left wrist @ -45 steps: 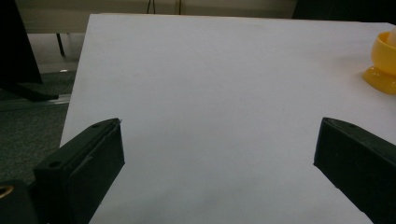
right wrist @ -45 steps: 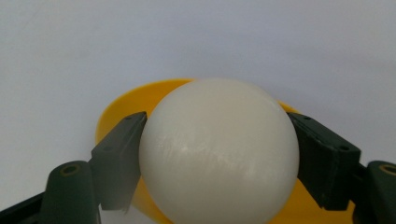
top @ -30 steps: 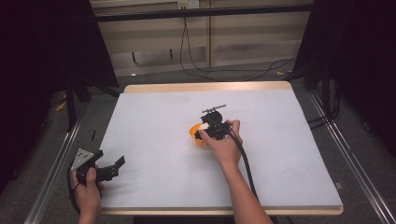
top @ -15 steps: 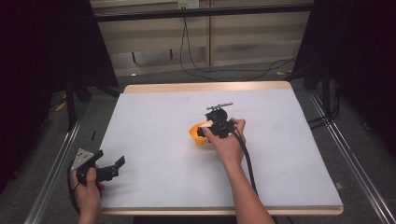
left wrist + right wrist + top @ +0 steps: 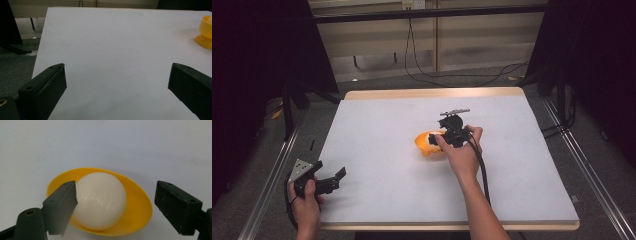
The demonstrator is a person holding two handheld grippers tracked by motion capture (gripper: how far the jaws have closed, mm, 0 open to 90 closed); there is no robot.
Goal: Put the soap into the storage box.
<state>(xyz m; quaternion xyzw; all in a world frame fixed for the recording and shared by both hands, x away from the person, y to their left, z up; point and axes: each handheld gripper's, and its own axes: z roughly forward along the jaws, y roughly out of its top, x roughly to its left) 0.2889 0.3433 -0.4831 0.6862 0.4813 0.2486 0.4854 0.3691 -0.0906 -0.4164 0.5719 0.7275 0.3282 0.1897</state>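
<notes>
High view: right hand-held gripper over yellow cup mid-bench, left hand-held gripper idle at the near-left edge; left gripper view: jaws wide, empty; right gripper view: jaws just opened, white egg seated in the cup, apparently released.

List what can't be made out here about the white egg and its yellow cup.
- High view: egg hidden behind the right gripper; only part of the yellow cup shows.
- Left gripper view: cup cut off by the right edge.
- Right gripper view: egg underside hidden inside the cup.
</notes>
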